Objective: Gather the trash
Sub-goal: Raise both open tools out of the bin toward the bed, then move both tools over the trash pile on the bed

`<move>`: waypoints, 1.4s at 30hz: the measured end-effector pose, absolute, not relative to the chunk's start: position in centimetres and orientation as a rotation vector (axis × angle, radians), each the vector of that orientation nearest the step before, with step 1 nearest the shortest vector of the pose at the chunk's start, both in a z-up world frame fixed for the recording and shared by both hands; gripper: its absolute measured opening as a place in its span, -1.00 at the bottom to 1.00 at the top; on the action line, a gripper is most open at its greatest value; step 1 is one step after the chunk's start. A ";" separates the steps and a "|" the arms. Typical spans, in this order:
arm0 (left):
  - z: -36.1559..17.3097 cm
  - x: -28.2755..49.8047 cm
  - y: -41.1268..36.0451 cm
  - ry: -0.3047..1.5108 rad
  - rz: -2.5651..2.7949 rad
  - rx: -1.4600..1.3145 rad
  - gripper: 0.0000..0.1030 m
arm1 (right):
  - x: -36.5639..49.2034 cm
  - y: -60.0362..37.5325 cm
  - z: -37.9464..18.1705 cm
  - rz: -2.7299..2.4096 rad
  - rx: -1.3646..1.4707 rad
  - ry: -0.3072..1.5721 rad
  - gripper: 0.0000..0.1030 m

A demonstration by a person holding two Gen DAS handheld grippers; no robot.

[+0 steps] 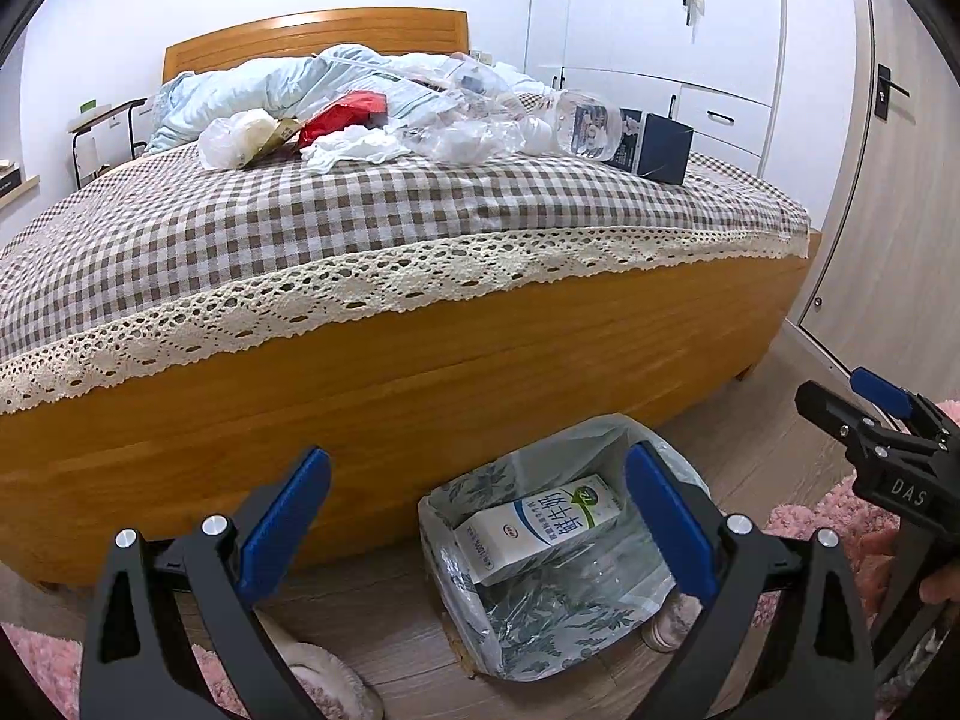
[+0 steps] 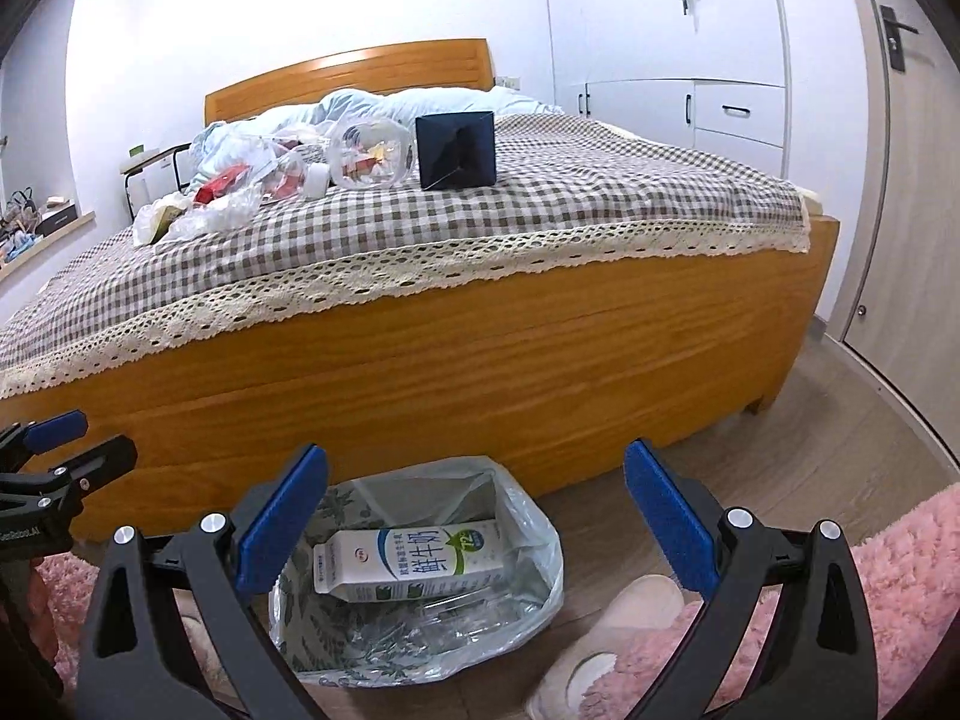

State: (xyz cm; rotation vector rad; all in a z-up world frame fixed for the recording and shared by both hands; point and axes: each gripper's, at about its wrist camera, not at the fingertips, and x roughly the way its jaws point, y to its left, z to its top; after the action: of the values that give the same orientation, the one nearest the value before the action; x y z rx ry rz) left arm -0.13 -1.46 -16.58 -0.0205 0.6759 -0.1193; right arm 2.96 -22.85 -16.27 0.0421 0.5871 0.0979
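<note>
Both jaws stand wide and hold nothing: the left gripper [image 1: 477, 531] and right gripper [image 2: 474, 525] each show flat blue pads on black angular arms. Below and between the fingers sits a floral-patterned bin [image 2: 336, 648] lined with a crinkled clear plastic bag, a boxy white milk carton [image 2: 414, 561] lying inside. Beyond the jaws, on the gingham, lace-edged bedspread [image 1: 420, 204], lie crumpled plastic wrappers [image 1: 462, 132], a clear bottle [image 1: 591, 123] and a dark blue box [image 1: 663, 147].
</note>
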 end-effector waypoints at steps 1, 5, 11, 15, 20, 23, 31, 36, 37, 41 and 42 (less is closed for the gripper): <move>-16.6 -0.1 -1.4 0.676 -0.115 -0.022 0.85 | 3.0 -22.9 -16.3 0.094 0.042 0.584 0.84; -16.5 -0.1 -1.7 0.675 -0.130 -0.018 0.85 | 3.1 -23.1 -16.3 0.087 0.042 0.581 0.84; -15.5 -0.3 -2.2 0.650 -0.156 -0.011 0.85 | 3.2 -23.2 -15.8 0.083 0.027 0.545 0.84; -14.1 -0.2 -2.2 0.616 -0.167 -0.029 0.85 | 3.5 -23.4 -15.3 0.081 0.012 0.513 0.84; -12.4 0.3 -2.0 0.562 -0.157 -0.049 0.85 | 4.7 -23.6 -14.4 0.072 -0.007 0.475 0.84; -11.4 0.8 -1.9 0.540 -0.152 -0.050 0.85 | 5.4 -23.9 -13.1 0.058 -0.025 0.415 0.84; -8.9 2.2 -1.9 0.456 -0.176 -0.074 0.85 | 7.1 -24.6 -10.6 0.014 -0.043 0.304 0.84; -7.3 3.4 -2.6 0.399 -0.194 -0.064 0.85 | 8.4 -25.1 -8.9 0.016 -0.044 0.257 0.84; -7.1 3.7 -2.7 0.394 -0.200 -0.063 0.85 | 8.6 -25.2 -8.5 0.017 -0.049 0.246 0.84; -5.9 5.1 -3.6 0.371 -0.224 -0.054 0.85 | 9.6 -25.5 -6.2 0.028 -0.058 0.192 0.84; -5.6 5.3 -3.8 0.364 -0.227 -0.052 0.85 | 9.8 -25.6 -5.4 0.029 -0.059 0.176 0.84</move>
State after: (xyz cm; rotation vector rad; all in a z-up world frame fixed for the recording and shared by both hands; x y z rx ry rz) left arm 5.33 -3.77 -5.59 -0.0518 0.3635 -0.2273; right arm 9.83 -25.60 -5.36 -0.0593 0.1763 0.0289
